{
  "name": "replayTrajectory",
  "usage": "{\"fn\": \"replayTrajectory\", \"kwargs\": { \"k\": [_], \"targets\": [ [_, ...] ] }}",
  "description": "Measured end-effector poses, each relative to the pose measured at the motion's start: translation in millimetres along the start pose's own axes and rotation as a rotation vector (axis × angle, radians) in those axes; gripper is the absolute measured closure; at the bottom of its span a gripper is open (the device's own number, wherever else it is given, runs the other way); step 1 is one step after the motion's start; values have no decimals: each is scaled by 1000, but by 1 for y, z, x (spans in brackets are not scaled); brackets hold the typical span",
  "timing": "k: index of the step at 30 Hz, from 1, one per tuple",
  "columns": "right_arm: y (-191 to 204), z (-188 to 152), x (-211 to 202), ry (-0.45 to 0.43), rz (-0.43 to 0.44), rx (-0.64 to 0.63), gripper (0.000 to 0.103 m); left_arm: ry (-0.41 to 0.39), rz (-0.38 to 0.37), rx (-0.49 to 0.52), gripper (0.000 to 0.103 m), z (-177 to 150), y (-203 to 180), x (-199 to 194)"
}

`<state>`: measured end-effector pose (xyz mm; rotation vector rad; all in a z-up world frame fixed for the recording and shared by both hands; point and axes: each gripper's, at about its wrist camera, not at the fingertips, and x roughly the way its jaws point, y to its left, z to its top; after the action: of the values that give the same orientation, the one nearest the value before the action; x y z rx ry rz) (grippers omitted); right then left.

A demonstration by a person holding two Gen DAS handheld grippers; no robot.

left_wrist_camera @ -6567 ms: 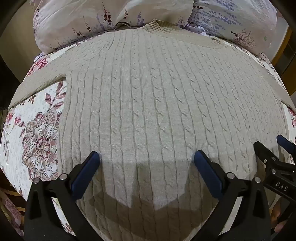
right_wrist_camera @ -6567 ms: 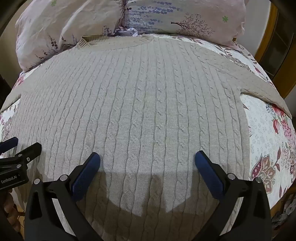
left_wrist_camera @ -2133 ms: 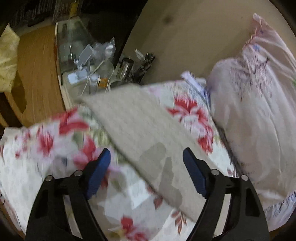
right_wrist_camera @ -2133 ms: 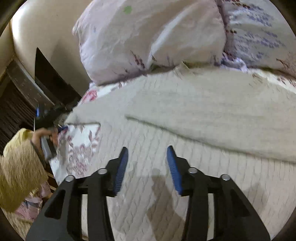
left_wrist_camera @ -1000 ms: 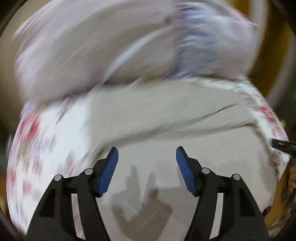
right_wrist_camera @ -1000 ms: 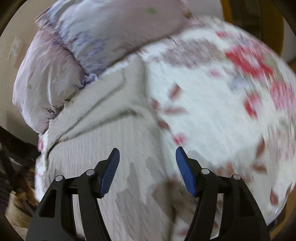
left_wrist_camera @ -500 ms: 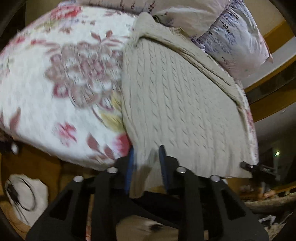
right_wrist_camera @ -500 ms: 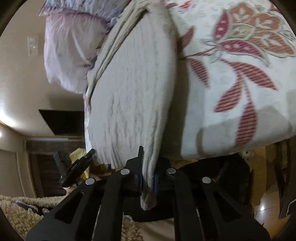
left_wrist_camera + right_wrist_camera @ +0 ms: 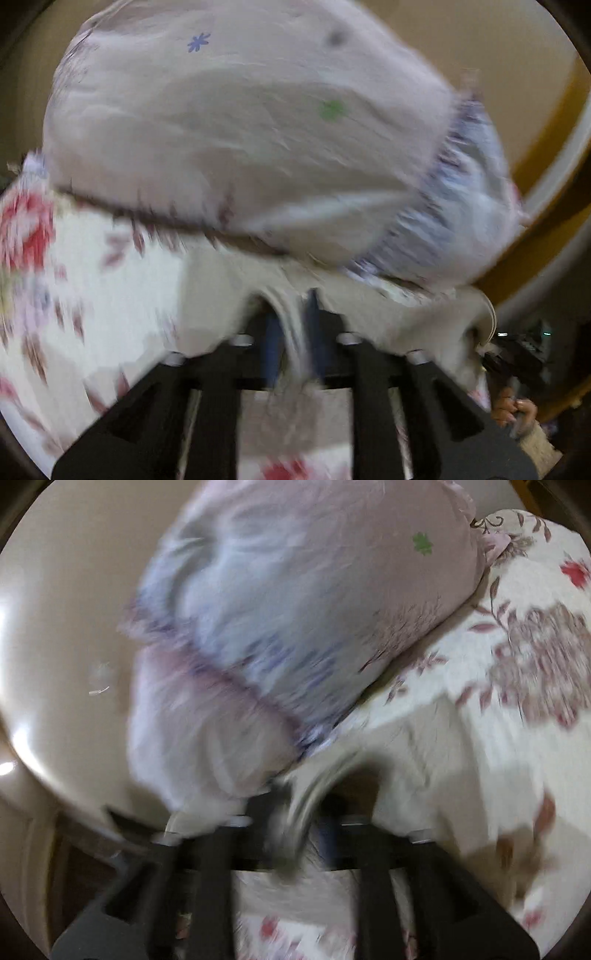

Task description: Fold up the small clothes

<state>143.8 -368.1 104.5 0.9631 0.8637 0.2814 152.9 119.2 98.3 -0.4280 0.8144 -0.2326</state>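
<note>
The beige cable-knit sweater [image 9: 229, 295] lies on the floral bedspread, and both views are motion-blurred. My left gripper [image 9: 291, 332] is shut on the sweater's hem, with a fold of knit pinched between its blue pads, close to the pillows. My right gripper [image 9: 306, 823] is shut on the sweater's hem [image 9: 317, 779] too, with beige fabric bunched between its jaws. The right gripper also shows at the right edge of the left wrist view [image 9: 517, 350], held in a hand.
Two pale pink-lilac pillows [image 9: 240, 129] lie right ahead at the head of the bed, also in the right wrist view [image 9: 295, 609]. The floral bedspread [image 9: 74, 295] spreads left, and right in the right wrist view [image 9: 517, 683]. A cream wall and wooden headboard edge [image 9: 546, 184] stand behind.
Both grippers, shut on the sweater's bottom hem, have swung up from the bed's foot edge toward the pillows, carrying the hem with them.
</note>
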Motion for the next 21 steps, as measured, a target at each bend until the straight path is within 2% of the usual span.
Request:
{"fn": "replayTrajectory", "kwargs": {
  "k": [1,2,3,4,6,9,11,12,14,15,18,21],
  "targets": [
    [-6,5,8,5,-61,15,24,24,72,4,36,8,5,12],
    [-12,4,12,5,-95,51,25,40,135,10,32,9,11,16],
    [-17,0,12,14,-69,75,25,59,155,12,31,6,18,20],
    [-21,-6,10,22,-55,75,24,88,129,0,31,-1,31,20],
    [-29,-20,4,37,-105,25,24,147,105,-24,31,-14,48,29],
    [-53,-34,2,79,-132,89,24,253,66,-83,41,-35,66,50],
    [-63,-37,0,77,-117,118,24,277,40,-115,42,-46,71,61],
    [-65,-39,-1,75,-111,117,24,235,26,-104,44,-48,66,60],
    [-63,-38,-4,79,-107,102,24,221,16,-128,56,-52,62,64],
    [-61,-40,-2,85,-107,93,24,235,-18,-165,76,-52,62,70],
    [-60,-38,5,108,-100,79,24,215,-67,-280,83,-52,63,72],
    [-58,-32,-1,102,-101,65,24,166,-220,-332,86,-44,36,53]
  ]
}}
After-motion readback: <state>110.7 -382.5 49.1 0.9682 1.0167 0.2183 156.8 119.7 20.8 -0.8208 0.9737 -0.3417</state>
